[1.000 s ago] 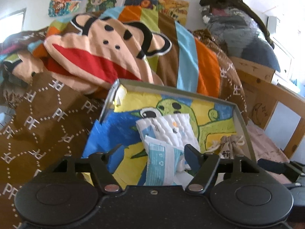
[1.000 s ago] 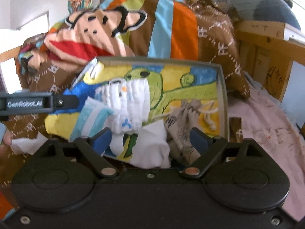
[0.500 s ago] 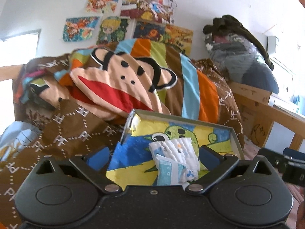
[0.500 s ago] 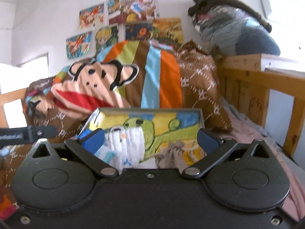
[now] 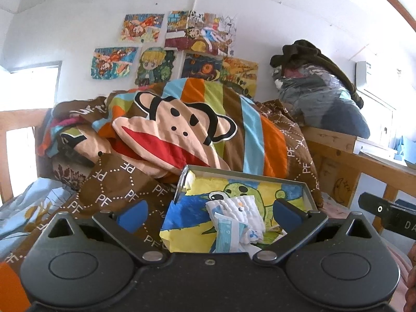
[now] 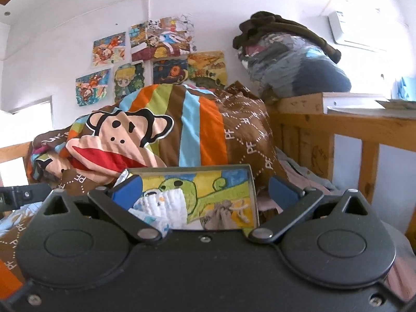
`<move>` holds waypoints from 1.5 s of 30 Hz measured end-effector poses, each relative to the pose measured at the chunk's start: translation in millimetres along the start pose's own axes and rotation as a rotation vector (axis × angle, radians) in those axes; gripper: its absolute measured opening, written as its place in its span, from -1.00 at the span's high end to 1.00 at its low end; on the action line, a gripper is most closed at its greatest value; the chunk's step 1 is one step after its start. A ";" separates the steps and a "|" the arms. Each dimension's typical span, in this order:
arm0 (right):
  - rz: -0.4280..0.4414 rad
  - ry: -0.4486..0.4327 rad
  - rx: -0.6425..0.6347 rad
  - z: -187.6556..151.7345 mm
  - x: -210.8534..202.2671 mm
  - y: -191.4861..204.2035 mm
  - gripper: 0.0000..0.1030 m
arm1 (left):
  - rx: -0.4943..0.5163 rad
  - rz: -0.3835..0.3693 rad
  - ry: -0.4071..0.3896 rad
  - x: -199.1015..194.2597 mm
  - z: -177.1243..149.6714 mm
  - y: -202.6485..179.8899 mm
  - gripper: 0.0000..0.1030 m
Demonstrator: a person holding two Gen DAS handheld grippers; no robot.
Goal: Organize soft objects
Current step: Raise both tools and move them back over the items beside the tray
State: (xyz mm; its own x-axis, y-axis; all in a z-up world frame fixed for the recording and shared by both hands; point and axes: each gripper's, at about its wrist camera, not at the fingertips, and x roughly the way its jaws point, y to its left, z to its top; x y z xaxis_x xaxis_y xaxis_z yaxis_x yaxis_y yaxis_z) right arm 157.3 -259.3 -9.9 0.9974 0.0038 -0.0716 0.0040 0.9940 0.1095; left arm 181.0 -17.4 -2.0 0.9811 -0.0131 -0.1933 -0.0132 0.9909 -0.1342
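Both gripper housings filled the lower half of their views and cut off the near edge of the box (image 5: 309,195) and the bedding under it. Left gripper (image 5: 210,212): blue fingers spread wide apart, holding nothing, raised in front of the box and aimed level toward the wall. Right gripper (image 6: 205,189): fingers likewise wide apart and empty, same level pose. The box, lined with a painted sheet, sat on the bed against the foot of the monkey-print quilt (image 5: 182,130). Inside it, a white quilted cloth (image 5: 241,210) lay near the middle, with a blue-and-white folded cloth (image 5: 225,234) touching its near side. Right view only: a beige drawstring pouch (image 6: 221,214) in the box's near right corner, bottom part hidden by the housing. Beyond the quilt, drawings (image 6: 156,52) were taped to the wall; a bagged bundle of clothes (image 6: 293,70) rested on the wooden bed frame (image 6: 338,122). Contents of the bundle could not be made out.
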 end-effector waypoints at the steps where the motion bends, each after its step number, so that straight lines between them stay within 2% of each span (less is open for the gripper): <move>1: -0.014 0.005 0.011 -2.4 -6.0 0.0 -0.99 | -0.002 -0.001 -0.003 -6.0 -0.8 0.3 -0.98; 11: -0.063 0.014 0.032 -12.6 -58.7 2.8 -0.99 | 0.025 -0.025 -0.017 -56.1 -10.2 4.0 -0.98; 16: -0.068 0.036 0.036 -15.1 -77.0 7.9 -0.99 | 0.047 -0.039 0.008 -79.8 -16.9 6.9 -0.99; 19: -0.073 0.054 0.041 -16.4 -87.1 10.3 -0.99 | 0.067 -0.040 0.050 -91.2 -22.4 7.6 -0.99; 23: -0.085 0.101 0.063 -22.1 -100.6 15.2 -0.99 | 0.028 -0.040 0.083 -104.2 -29.7 15.0 -0.99; 33: -0.078 0.173 -0.009 -34.4 -134.5 43.4 -0.99 | 0.016 -0.022 0.148 -122.1 -36.4 20.9 -0.99; 39: -0.079 0.174 -0.044 -40.3 -148.6 63.3 -0.99 | -0.056 0.017 0.209 -129.8 -41.5 28.8 -0.98; 45: -0.088 0.176 -0.019 -44.1 -154.8 65.7 -0.99 | -0.044 0.022 0.216 -128.2 -43.0 28.5 -0.98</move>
State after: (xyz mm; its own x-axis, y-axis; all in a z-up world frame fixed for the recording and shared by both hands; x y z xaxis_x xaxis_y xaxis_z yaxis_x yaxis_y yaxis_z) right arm 0.0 -189.7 -35.4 0.9653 -0.0658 -0.2528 0.0876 0.9933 0.0761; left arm 46.5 6.8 -22.9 0.9163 -0.0248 -0.3997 -0.0471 0.9845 -0.1691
